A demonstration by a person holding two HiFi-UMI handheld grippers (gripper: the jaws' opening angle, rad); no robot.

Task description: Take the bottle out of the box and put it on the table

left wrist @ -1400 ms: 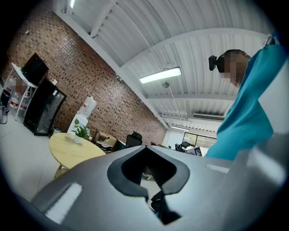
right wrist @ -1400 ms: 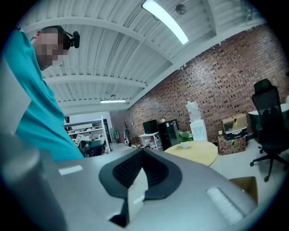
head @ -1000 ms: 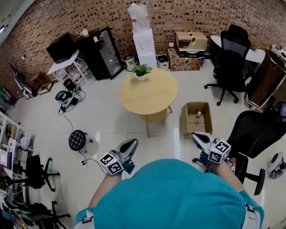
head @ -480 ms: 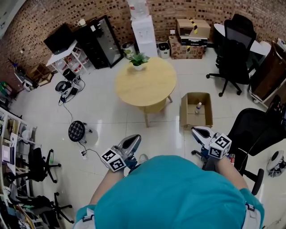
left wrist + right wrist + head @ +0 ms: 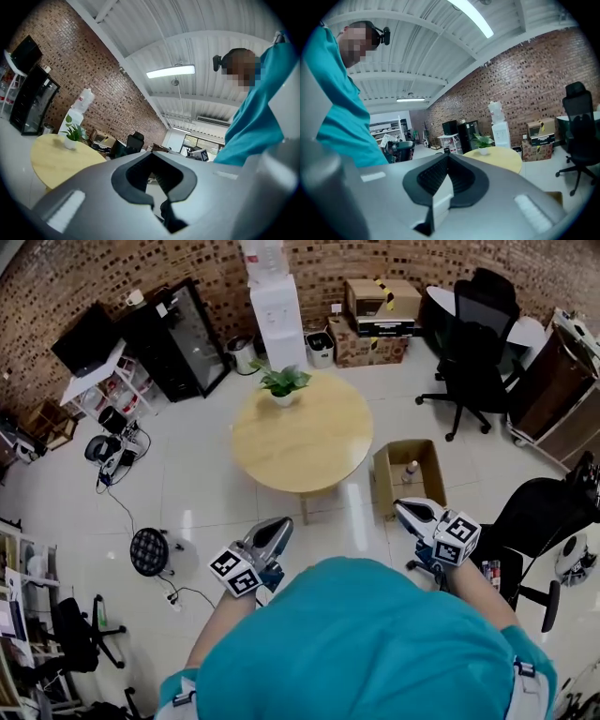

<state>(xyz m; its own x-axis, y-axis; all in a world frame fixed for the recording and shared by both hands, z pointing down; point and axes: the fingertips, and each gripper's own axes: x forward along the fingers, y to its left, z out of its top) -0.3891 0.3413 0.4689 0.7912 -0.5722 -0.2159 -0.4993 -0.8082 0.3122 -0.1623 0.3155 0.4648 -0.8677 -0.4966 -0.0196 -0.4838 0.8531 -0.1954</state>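
Note:
An open cardboard box (image 5: 382, 476) stands on the floor to the right of a round wooden table (image 5: 314, 442). A small clear bottle (image 5: 410, 471) stands upright inside the box. My left gripper (image 5: 278, 525) is held in front of the person's body, level with the table's near edge, jaws shut and empty. My right gripper (image 5: 402, 507) hovers just short of the box's near side, also shut with nothing in it. In the left gripper view the jaws (image 5: 152, 154) meet, and the table (image 5: 54, 159) lies ahead. The right gripper (image 5: 447, 157) points toward the table (image 5: 499, 158).
A potted plant (image 5: 281, 382) sits at the table's far edge. A black office chair (image 5: 539, 521) stands close on the right, another chair (image 5: 469, 352) behind the box. A water dispenser (image 5: 277, 306), a black cabinet (image 5: 173, 334) and cartons (image 5: 375, 306) line the brick wall. A round stool (image 5: 148, 551) stands at the left.
The person has walked forward: table and box have come nearer in the head view. Both grippers travelled with the body and stay shut and empty.

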